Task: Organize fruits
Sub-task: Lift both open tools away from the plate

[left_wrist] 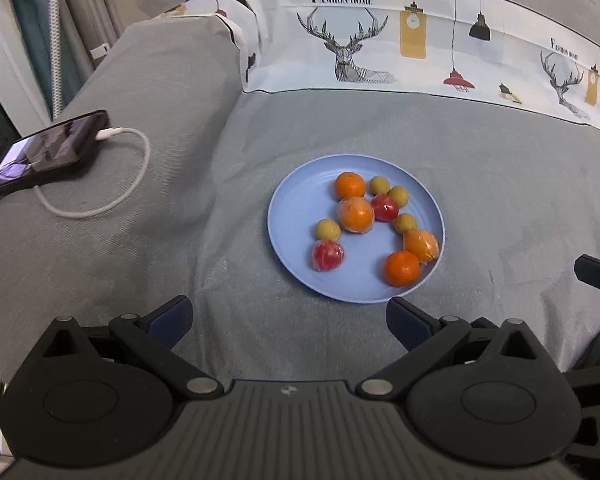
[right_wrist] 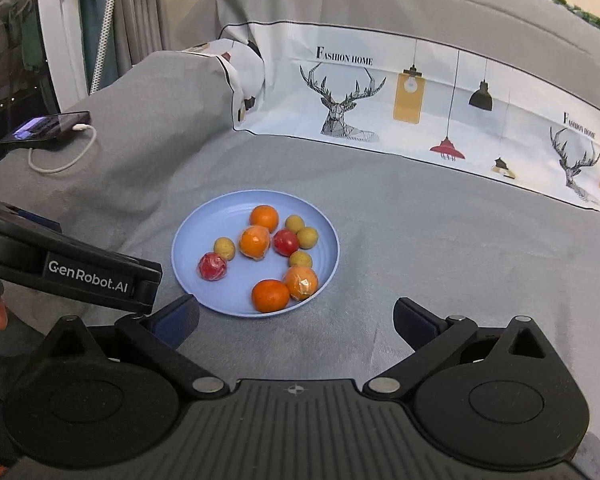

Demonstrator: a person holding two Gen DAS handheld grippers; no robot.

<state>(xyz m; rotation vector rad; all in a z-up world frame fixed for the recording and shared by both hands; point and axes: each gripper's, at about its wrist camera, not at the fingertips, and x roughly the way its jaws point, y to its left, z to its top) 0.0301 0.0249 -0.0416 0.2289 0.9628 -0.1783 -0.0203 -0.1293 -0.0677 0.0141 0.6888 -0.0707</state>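
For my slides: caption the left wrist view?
Open left gripper above round blue plate of oranges, red and yellow-green fruits on grey cloth.

Left gripper: matte black ribbed body, round silver pivot pins, dark blue finger pads. Right gripper built identically. White "GenRobot.AI" lettering is seen on the left gripper's side.

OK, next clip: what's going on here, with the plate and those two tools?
A person holds a tool in each hand over a grey-covered sofa. Both the left tool and right tool are open and empty, just short of a blue plate. The plate holds all the fruit: oranges, red ones and small yellow-green ones.
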